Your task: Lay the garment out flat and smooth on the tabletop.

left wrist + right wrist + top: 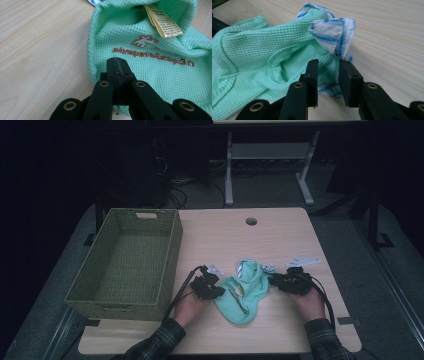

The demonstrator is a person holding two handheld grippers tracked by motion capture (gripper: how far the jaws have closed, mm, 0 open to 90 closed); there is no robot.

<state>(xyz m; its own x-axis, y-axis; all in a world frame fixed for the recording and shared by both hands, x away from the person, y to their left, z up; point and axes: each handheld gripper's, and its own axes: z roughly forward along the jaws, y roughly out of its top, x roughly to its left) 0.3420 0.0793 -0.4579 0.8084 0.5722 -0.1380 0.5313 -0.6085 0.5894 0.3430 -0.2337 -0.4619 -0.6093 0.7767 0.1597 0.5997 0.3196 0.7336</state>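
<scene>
While left gripper [117,65] pinches waffle-weave mint cloth [155,65], right gripper [327,65] seemingly straddles its striped hem unclamped.

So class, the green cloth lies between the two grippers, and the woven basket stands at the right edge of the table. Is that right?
Not quite. The high view shows the woven basket at the table's left edge. The green cloth does lie between the left gripper and right gripper.
</scene>
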